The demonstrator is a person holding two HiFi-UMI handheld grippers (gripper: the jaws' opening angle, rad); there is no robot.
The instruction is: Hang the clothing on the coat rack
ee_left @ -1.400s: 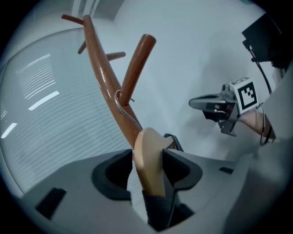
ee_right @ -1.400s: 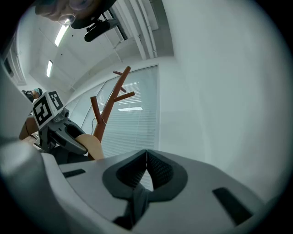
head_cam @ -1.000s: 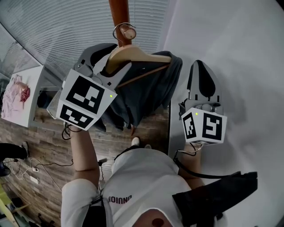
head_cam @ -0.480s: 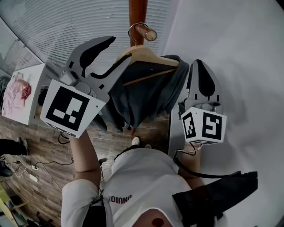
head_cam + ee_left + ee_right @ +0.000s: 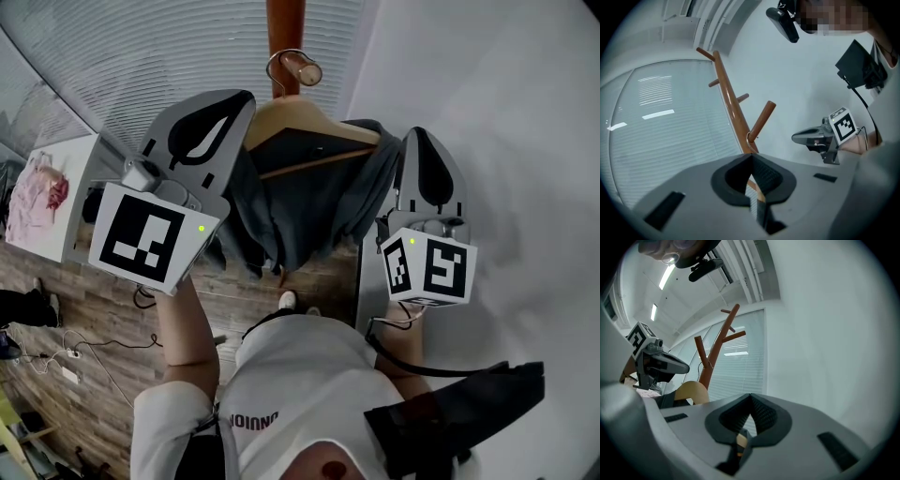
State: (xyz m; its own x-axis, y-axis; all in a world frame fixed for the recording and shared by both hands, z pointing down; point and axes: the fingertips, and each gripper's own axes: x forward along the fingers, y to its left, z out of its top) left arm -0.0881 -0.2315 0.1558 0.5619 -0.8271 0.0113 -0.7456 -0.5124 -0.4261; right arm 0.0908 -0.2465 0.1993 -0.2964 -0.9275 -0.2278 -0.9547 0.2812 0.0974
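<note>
One hanger (image 5: 302, 116), bearing clothing (image 5: 309, 208), hooked on coat rack (image 5: 282, 28)

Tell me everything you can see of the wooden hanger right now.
The hanger is pale, smooth wood with sloping shoulders, a straight lower bar and a thin metal hook. The hook loops over a peg of the reddish-brown coat rack, so it hangs there, tilted slightly. A dark grey garment hangs from it. The left claw, shut, covers its left end; whether they touch is unclear.
</note>
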